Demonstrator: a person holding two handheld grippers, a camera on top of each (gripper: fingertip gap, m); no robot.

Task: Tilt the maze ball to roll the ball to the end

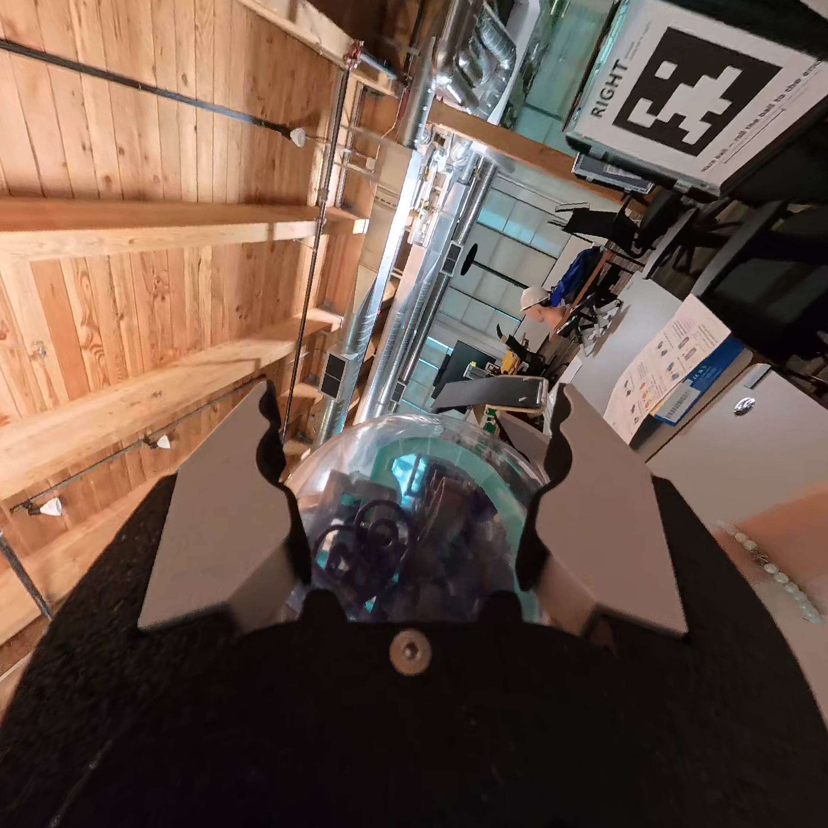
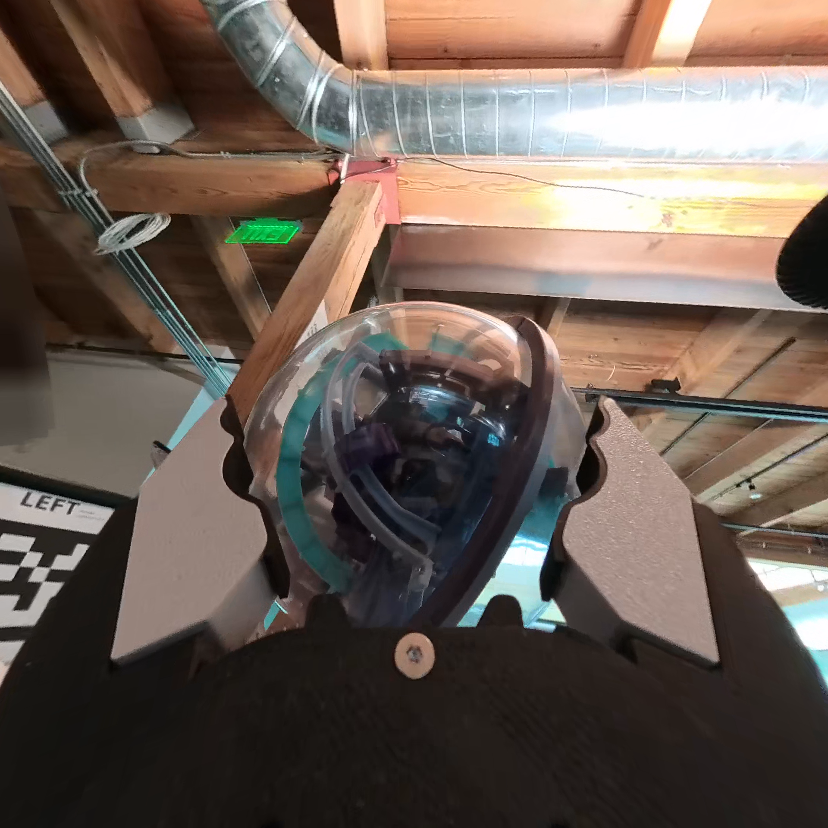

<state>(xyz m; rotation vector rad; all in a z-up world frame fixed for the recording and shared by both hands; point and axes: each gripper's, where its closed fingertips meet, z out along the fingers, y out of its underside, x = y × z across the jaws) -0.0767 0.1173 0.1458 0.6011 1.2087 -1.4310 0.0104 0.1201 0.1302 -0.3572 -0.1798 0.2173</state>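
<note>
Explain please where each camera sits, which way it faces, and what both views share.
Left wrist view: on the left gripper, facing along its fingers, rolled sideways, towards wooden ceiling and room; a wrist with a bead bracelet shows at right.
Right wrist view: on the right gripper, facing upward at wooden beams and a metal duct.
Shared: the clear maze ball, between each gripper's fingers.

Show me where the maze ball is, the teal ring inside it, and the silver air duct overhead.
maze ball point(image 2: 403, 358): right wrist view, upper part of its clear shell.
teal ring point(image 2: 293, 506): right wrist view, left arc of the ring inside the shell.
silver air duct point(image 2: 493, 116): right wrist view, straight run under the wooden ceiling.
</note>
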